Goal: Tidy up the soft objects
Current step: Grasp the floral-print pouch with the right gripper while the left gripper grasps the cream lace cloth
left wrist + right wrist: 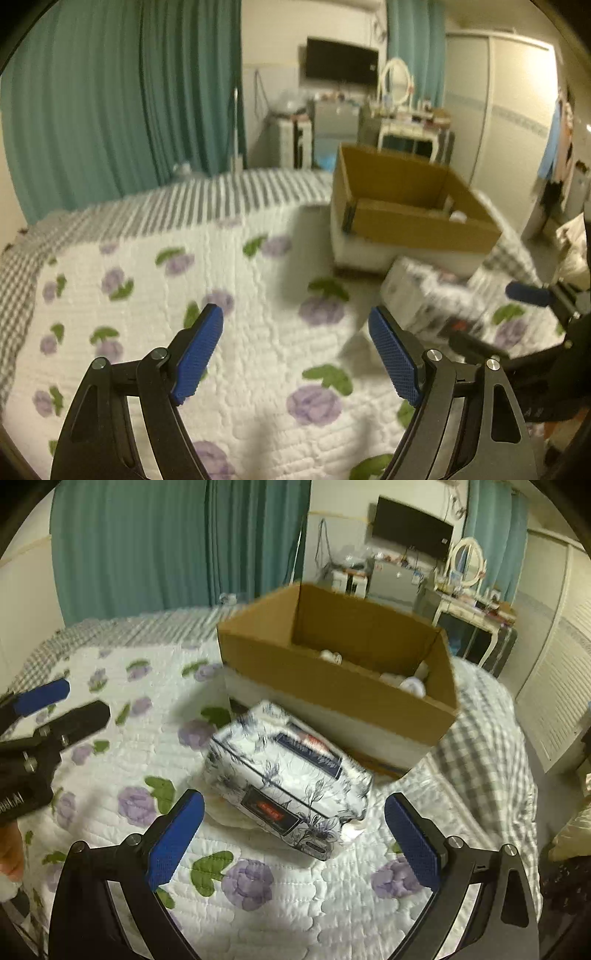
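A soft white pack with dark floral print and a red label (284, 779) lies on the quilted bed, just in front of a brown cardboard box (332, 698). My right gripper (293, 830) is open, its jaws wide on either side of the pack's near end, not touching it. In the left wrist view the pack (428, 295) is blurred at the right, below the box (410, 218). My left gripper (295, 350) is open and empty over the bedspread, left of the pack. Small white items lie inside the box (410, 683).
The bed has a white quilt with purple flowers (184, 332) and a grey checked cover (480, 746) beneath. Teal curtains (122, 103), a TV (341, 61), a dressing table (406, 129) and a wardrobe (506, 110) stand beyond the bed.
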